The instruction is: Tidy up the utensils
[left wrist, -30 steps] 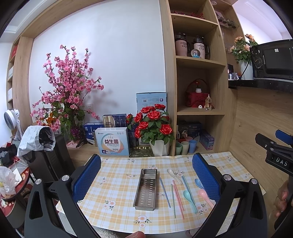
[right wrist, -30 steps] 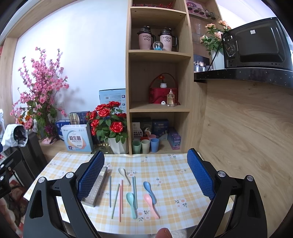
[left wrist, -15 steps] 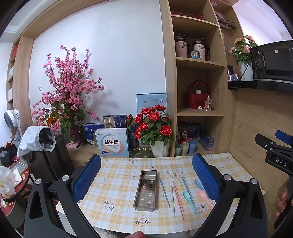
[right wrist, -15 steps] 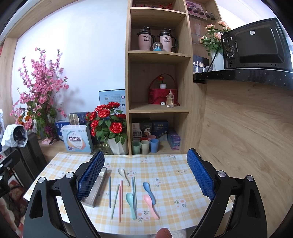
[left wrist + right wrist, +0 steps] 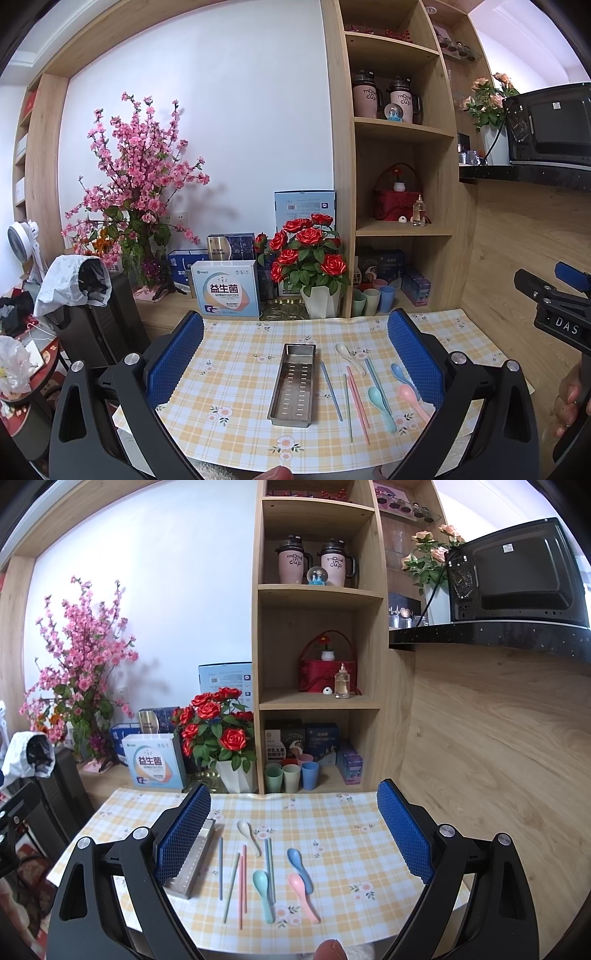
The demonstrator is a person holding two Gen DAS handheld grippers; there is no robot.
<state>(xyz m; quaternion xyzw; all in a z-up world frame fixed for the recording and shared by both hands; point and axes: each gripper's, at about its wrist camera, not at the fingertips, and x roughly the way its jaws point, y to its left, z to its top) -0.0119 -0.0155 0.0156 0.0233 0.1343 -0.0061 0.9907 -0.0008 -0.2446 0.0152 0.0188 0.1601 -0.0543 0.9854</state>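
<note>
I see the steel tray (image 5: 293, 384) lying lengthwise on the checked cloth of the worktop (image 5: 236, 354), empty as far as I can tell, with the utensils laid out just to its right: a blue chopstick (image 5: 331, 390), a green and pink chopsticks (image 5: 355, 402), a white spoon (image 5: 345, 351) at the far end, then a teal spoon (image 5: 380, 406), a blue spoon (image 5: 300, 864) and a pink spoon (image 5: 303, 896) nearest the right edge. From my left gripper (image 5: 295, 376) the jaws are spread wide with nothing between them, and the right-hand pad covers part of the blue and pink spoons. My right gripper (image 5: 293, 853) is likewise spread and holds nothing; its left pad hides most of the tray, so only the near right corner shows there. Both hover above the near edge of the worktop. The right gripper's body is cut off at the right of the left view, with fingers (image 5: 565, 406) partly visible.
</note>
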